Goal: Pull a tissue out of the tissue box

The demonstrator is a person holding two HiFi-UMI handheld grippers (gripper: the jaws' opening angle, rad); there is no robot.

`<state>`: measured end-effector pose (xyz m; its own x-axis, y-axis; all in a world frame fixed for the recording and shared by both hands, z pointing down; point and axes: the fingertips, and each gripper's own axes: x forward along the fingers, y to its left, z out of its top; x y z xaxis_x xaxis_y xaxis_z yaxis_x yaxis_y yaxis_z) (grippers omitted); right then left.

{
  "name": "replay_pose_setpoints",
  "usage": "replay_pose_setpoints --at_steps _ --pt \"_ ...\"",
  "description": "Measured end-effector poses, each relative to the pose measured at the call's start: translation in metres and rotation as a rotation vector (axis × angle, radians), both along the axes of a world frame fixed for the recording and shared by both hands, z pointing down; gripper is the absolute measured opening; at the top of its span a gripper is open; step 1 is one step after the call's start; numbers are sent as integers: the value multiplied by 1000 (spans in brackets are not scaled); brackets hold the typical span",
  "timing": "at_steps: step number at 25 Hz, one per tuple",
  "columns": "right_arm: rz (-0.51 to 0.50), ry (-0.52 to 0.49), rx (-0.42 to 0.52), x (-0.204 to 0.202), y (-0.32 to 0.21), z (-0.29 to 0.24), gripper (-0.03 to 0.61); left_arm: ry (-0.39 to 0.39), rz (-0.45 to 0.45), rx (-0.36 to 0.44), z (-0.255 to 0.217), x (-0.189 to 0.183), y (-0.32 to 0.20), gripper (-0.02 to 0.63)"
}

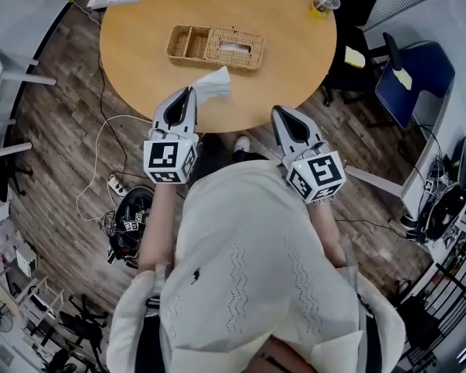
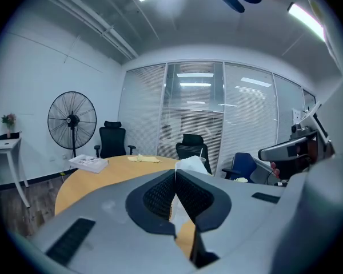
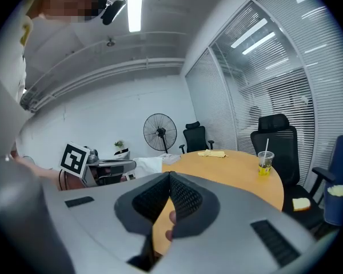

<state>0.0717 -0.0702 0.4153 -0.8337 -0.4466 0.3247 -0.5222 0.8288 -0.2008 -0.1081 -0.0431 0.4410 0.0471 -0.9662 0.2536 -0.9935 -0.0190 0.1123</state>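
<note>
The person stands at the near edge of the round wooden table point(image 1: 140, 45), with one tool in each hand. The left gripper point(image 1: 190, 90) is over the near edge, and its jaws are pressed together on a white tissue point(image 1: 213, 82). The tissue sticks out beyond the jaw tips, crumpled, above the table top. It is out of the slot of the wicker tissue box point(image 1: 233, 49), which lies near the middle of the table, towards the near side. In the left gripper view the tissue point(image 2: 190, 164) rises just behind the closed jaw tips. The right gripper point(image 1: 279, 111) is at the near edge too, further right, with its jaws closed on nothing. A plastic cup with a straw point(image 1: 324, 3) stands at the far right edge.
</note>
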Motion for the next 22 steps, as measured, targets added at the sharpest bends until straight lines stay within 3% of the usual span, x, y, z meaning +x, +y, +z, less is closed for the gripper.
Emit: replay_pose_setpoints --at_steps 10,22 --pt "7 -2 49 15 -5 -9 2 2 -11 32 -10 16 15 14" --pt "52 -46 200 27 -32 -65 2 -13 -35 98 -43 16 19 14"
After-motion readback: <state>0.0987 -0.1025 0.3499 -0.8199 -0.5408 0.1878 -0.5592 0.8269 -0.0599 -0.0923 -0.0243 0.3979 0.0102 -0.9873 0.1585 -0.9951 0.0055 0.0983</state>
